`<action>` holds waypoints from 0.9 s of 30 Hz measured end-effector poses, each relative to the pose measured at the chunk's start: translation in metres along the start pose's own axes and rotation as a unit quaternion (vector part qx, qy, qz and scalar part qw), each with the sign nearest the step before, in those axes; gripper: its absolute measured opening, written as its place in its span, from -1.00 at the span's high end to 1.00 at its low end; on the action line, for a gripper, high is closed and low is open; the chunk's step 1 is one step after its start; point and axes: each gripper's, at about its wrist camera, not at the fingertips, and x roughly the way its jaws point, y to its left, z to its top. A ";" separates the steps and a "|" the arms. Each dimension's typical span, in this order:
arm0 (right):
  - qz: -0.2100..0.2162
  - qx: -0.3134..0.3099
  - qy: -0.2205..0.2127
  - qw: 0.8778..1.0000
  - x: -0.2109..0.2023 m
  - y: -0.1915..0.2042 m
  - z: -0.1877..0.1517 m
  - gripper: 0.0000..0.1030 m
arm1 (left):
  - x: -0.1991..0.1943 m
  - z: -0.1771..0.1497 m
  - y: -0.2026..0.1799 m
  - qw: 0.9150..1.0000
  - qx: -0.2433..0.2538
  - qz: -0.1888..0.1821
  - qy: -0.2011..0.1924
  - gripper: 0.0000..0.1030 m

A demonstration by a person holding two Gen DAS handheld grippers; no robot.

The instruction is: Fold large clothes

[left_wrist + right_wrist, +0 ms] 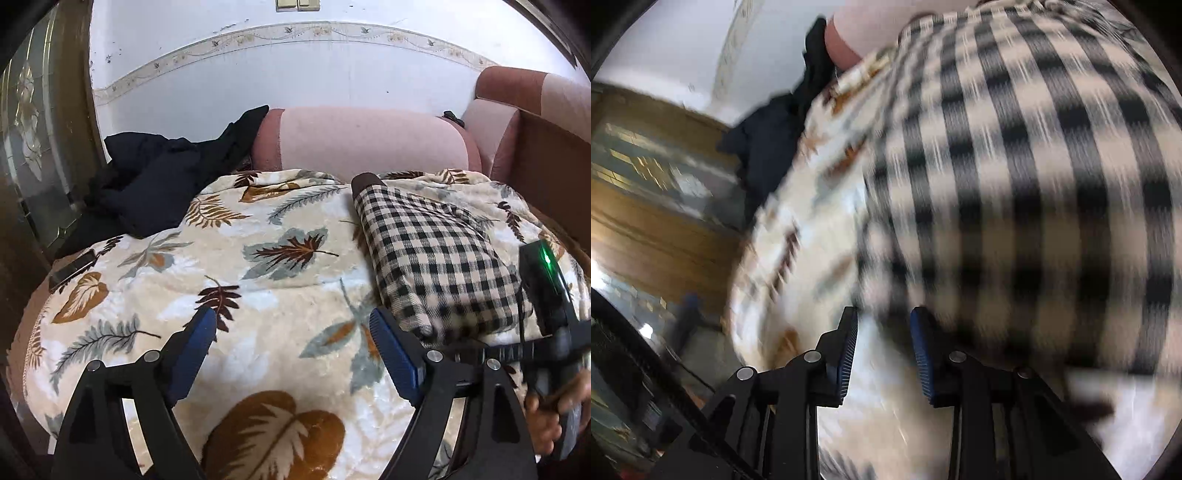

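- My L gripper (291, 325): jaws wide apart, nothing held, over cream leaf-print fleece blanket (258, 258).
- My R gripper (884, 325): jaws parted, nothing between, beside folded beige-and-black checked woven garment (1015, 184); view blurred.

Beige-and-black checked garment (436, 254) on a cream blanket (258, 266) printed with brown, ochre and grey-blue leaves; black clothing (155, 184) beside pink sofa cushions (362, 140); white wall (280, 74) with floral border; blue gripper pads (393, 350).
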 end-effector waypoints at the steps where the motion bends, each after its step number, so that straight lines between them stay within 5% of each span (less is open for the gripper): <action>1: -0.023 -0.017 -0.012 1.000 -0.008 0.007 -0.009 0.36 | -0.002 -0.002 -0.001 1.000 0.003 -0.004 0.006 -0.63; 6: -0.101 -0.060 -0.066 0.991 -0.051 0.037 -0.023 0.21 | -0.009 -0.016 -0.012 0.999 0.021 -0.018 0.026 -0.63; 9: -0.123 -0.049 -0.102 0.986 -0.078 0.043 -0.028 -0.02 | -0.012 -0.023 -0.020 0.999 0.025 -0.028 0.034 -0.63; 16: -0.195 -0.014 -0.173 0.965 -0.112 0.027 -0.038 -0.09 | -0.018 -0.027 -0.032 0.997 0.017 -0.051 0.052 -0.63; 27: -0.253 -0.013 -0.161 0.954 -0.088 0.020 -0.040 -0.09 | -0.009 -0.035 -0.043 0.995 0.033 -0.047 0.077 -0.63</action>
